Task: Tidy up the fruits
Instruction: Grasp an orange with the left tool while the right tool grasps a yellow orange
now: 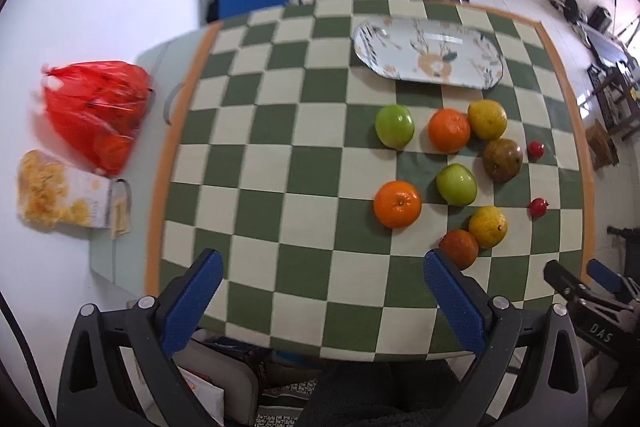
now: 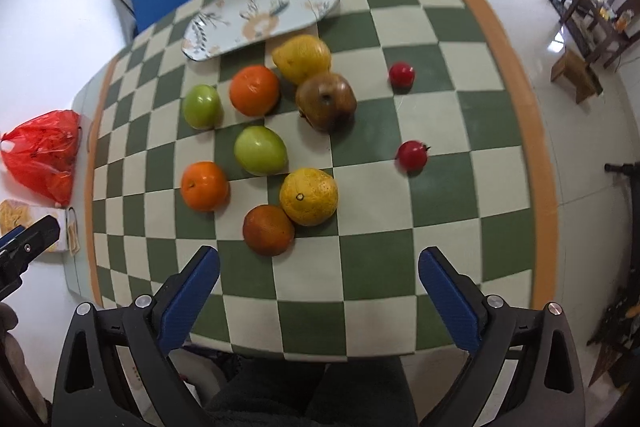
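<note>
Nine fruits loose on counter (image 2: 400, 267), plate (image 2: 260, 15) far, bare. Nothing sorted yet. Both tools, left tool (image 1: 322, 285), right tool (image 2: 318, 279), gape empty. You lower right tool over near dark orange (image 2: 268, 230).

I'm seeing black frames on both the left gripper (image 1: 324, 273) and the right gripper (image 2: 319, 267), carrying textured blue finger pads (image 2: 191, 301) and silver screws (image 2: 142, 301) (white "DAS" lettering on the right gripper's body).
</note>
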Demonstrator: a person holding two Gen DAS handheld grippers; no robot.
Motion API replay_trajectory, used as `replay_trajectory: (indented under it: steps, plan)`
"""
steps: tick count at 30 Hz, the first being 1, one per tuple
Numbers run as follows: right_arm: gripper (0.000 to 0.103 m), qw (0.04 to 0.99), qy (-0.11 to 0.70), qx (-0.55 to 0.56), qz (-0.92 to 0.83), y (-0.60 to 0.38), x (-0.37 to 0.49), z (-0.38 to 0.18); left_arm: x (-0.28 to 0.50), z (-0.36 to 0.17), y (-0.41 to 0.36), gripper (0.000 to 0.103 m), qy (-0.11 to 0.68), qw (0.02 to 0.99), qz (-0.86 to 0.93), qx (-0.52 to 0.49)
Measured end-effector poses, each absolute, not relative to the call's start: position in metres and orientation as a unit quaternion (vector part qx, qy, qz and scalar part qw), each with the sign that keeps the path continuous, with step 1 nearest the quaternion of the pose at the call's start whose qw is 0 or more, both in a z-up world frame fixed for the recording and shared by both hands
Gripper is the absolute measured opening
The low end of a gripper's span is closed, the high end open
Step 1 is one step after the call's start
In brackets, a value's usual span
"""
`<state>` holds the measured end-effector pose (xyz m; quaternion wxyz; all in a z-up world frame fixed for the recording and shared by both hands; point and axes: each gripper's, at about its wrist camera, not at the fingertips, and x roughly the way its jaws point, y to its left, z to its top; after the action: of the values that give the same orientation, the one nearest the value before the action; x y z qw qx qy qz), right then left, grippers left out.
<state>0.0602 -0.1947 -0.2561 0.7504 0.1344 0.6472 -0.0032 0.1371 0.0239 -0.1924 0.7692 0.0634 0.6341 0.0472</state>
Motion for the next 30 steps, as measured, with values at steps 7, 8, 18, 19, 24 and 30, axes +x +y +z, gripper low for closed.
replay_trajectory:
  steps: [7, 8, 18, 19, 24, 30]
  plan:
    - [0.099, 0.698, 0.685, 0.205, -0.042, -0.198, 0.075, -0.317, 0.198, -0.286, 0.013, 0.102, 0.724, 0.688, -0.033, 0.048]
    - [0.099, 0.692, 0.690, 0.207, -0.048, -0.197, 0.077, -0.324, 0.205, -0.302, 0.010, 0.102, 0.736, 0.674, -0.041, 0.048]
    - [0.099, 0.678, 0.698, 0.219, -0.070, -0.184, 0.096, -0.346, 0.220, -0.383, -0.013, 0.063, 0.780, 0.616, -0.100, 0.044]
    - [0.099, 0.678, 0.699, 0.215, -0.071, -0.183, 0.097, -0.346, 0.219, -0.385, -0.015, 0.062, 0.778, 0.618, -0.101, 0.055]
    - [0.077, 0.665, 0.715, 0.203, -0.072, -0.173, 0.110, -0.368, 0.211, -0.382, -0.010, 0.061, 0.764, 0.633, -0.109, 0.066]
    - [0.067, 0.662, 0.717, 0.212, -0.053, -0.163, 0.120, -0.380, 0.204, -0.391, 0.000, 0.062, 0.764, 0.636, -0.102, 0.049]
